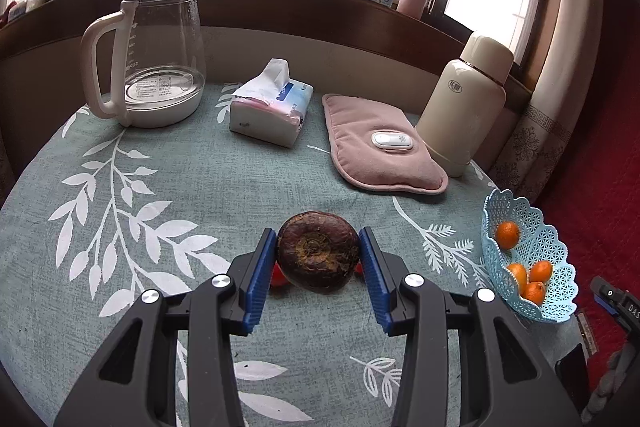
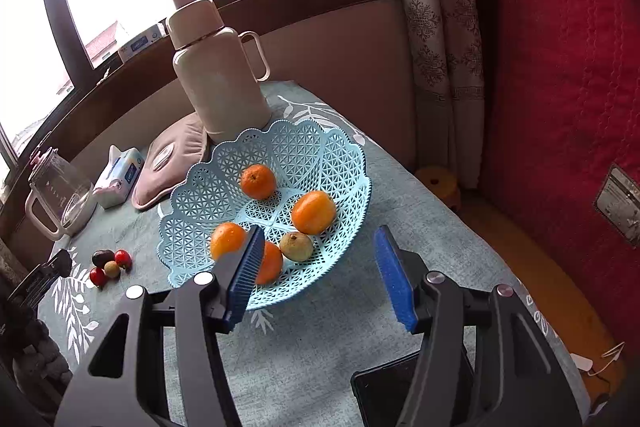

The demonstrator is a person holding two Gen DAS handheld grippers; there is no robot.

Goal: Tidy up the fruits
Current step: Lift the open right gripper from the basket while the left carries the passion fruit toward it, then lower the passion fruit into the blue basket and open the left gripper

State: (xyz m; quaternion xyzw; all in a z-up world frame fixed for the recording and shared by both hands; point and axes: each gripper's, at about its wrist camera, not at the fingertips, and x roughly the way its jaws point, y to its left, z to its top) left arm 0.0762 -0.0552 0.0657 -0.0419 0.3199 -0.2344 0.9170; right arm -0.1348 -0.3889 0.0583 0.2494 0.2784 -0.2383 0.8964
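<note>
Two blue pads of the left gripper pinch a dark brown fruit just above the tablecloth, its flat ringed face turned up and toward the camera, its long axis running left to right between the pads. Bare cloth lies beyond it up to the tissue pack. Far right, the blue basket sits near the table's edge, holding four oranges. The right gripper hangs over its near rim, jaws spread and empty.
</note>
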